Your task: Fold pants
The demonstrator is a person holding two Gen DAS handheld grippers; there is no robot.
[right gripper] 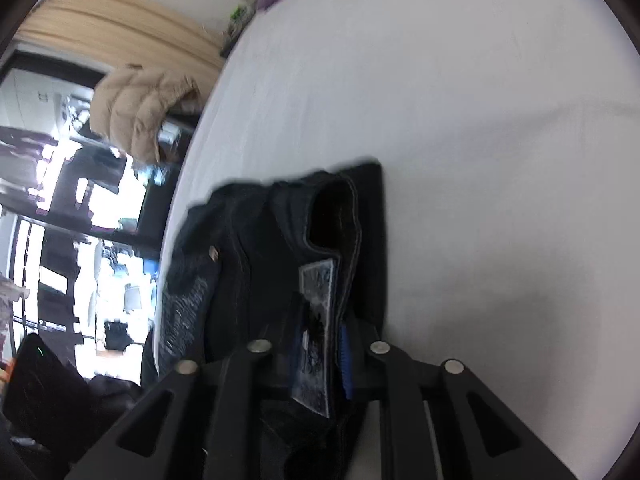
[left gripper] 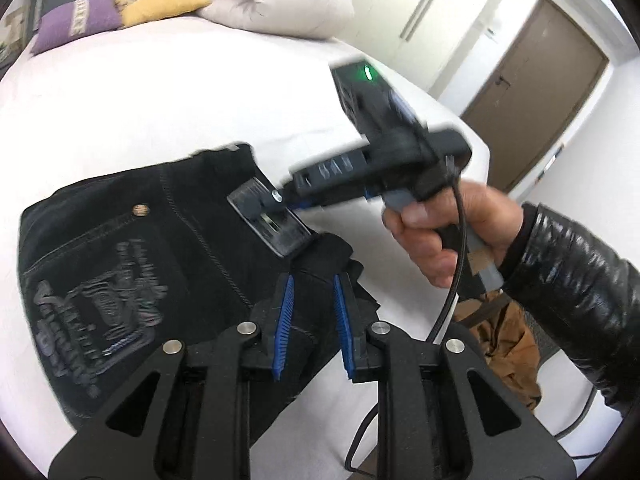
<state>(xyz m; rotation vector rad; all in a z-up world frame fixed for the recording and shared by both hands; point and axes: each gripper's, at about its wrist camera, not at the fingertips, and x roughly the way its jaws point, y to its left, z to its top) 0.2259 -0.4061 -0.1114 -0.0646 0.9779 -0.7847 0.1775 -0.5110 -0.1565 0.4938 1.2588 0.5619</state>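
Left gripper (left gripper: 312, 320) spread, denim between its pads, not pinched. Right gripper (right gripper: 320, 344) pinches the pants (left gripper: 160, 264) at the waistband patch (right gripper: 318, 320). Pants lie bunched on the bed (left gripper: 160, 100), near its edge. Denim looks heavy, limp, grippy; best held at waistband or hems. Legs cut off; both views motion-blurred.
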